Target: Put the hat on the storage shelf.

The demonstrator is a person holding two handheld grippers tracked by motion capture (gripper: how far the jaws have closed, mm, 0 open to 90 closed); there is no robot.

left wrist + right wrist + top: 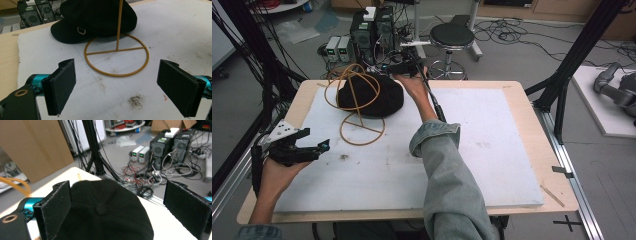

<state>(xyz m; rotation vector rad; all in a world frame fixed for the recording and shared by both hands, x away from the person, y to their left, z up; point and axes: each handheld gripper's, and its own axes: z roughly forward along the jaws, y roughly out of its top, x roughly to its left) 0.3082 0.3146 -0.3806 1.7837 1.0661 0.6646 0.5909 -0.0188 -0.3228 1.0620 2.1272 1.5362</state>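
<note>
Nearest the person, the left gripper (294,147) is held low over the front-left part of the white board (492,150) that covers the table (532,125); its jaws are spread wide apart and nothing is between them. Ahead of it, in the left gripper view, a dark smudge (135,100) is seen on the board, and beyond that the round base of a gold wire stand (116,55), resting flat with its thin post rising upright from the crossbar. Just behind the base lies a black cap (97,18), touching or overlapping the ring's far edge, a small round emblem (81,30) facing the camera. In the high view the stand's upper loops are seen against the cap at the far-left part of the board. At the far side, the right gripper (404,67) is held over the cap's back edge; in the right gripper view its jaws stand open, one to either side of the crown and top button, not closed on it. Past the table edge, computer towers (372,30), cables and a round stool (452,37) are seen on the floor.
</note>
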